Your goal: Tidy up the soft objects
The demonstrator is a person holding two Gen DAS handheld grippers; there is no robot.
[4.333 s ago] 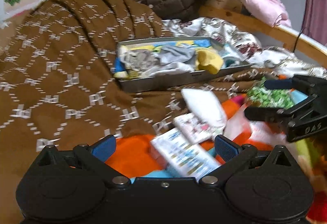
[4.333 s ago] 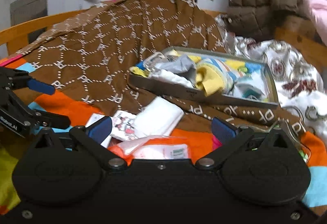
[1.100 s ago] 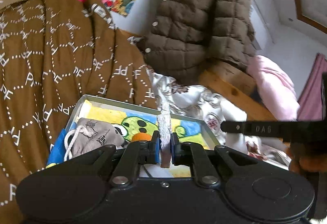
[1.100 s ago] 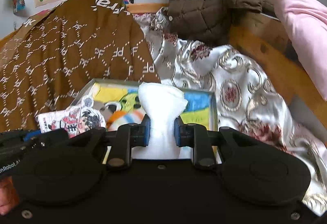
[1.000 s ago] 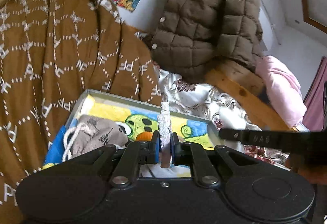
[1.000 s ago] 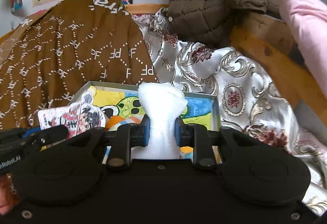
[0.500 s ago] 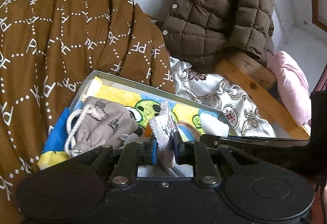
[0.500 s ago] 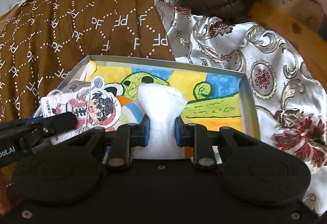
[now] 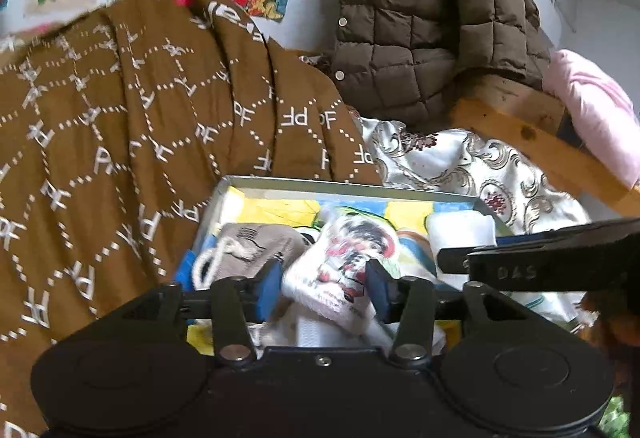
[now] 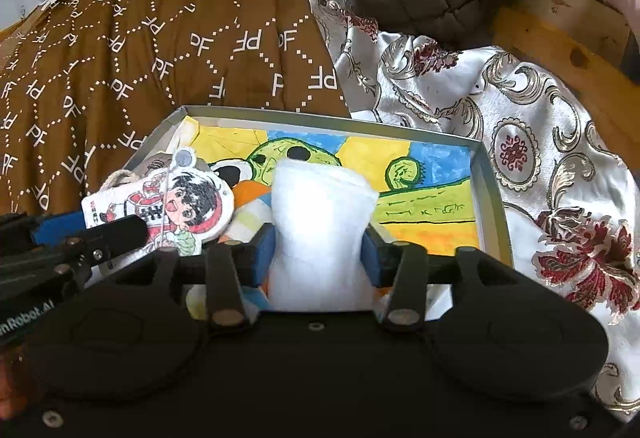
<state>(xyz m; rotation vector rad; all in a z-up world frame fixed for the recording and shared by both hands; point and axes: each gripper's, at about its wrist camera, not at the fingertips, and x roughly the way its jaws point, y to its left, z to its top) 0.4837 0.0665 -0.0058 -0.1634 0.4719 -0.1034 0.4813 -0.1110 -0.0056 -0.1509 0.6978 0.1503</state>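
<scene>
Tray [image 10: 490, 174] holding drawstring pouch [image 9: 256, 242], left tool [image 9: 322, 288] spread around cartoon pack [image 9: 348, 258], right tool [image 10: 318, 252] pinching white pack [image 10: 320, 210]

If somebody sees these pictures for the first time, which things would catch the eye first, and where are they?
Probably the shallow tray with its bright yellow, green and blue cartoon lining, lying on the bed between the brown patterned blanket and the silver floral cloth. Over it, the right gripper has a white soft pad between its jaws, and the left gripper has a cartoon-printed pouch between its parted jaws.
</scene>
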